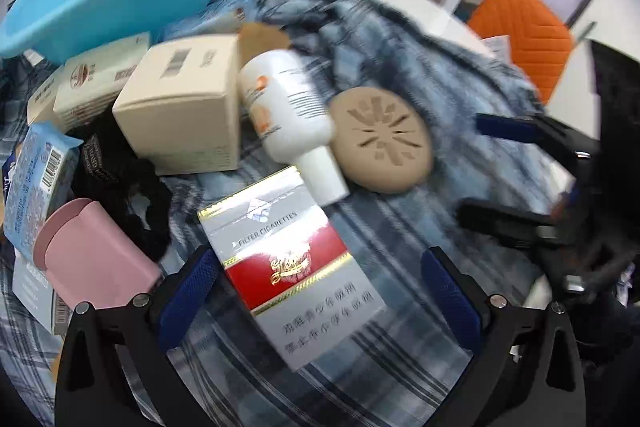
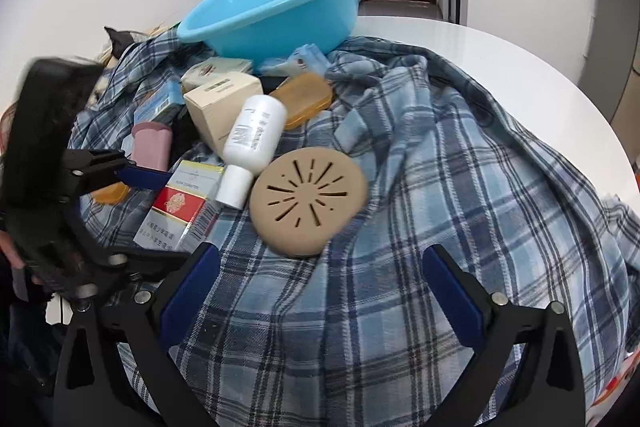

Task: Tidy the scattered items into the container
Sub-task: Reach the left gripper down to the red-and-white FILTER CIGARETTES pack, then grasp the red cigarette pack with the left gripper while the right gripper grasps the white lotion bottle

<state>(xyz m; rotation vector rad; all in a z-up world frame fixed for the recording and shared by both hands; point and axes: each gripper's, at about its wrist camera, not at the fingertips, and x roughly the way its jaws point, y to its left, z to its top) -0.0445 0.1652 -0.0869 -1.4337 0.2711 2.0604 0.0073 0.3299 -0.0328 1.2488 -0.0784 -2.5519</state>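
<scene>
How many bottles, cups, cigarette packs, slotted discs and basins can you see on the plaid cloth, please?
White bottle: 1
Pink cup: 1
Cigarette pack: 1
Tan slotted disc: 1
Blue basin: 1
Total: 5

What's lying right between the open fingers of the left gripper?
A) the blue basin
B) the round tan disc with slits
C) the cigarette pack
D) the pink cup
C: in the left wrist view, the cigarette pack lies on the plaid cloth between the spread fingers of the left gripper, untouched by either pad.
</scene>
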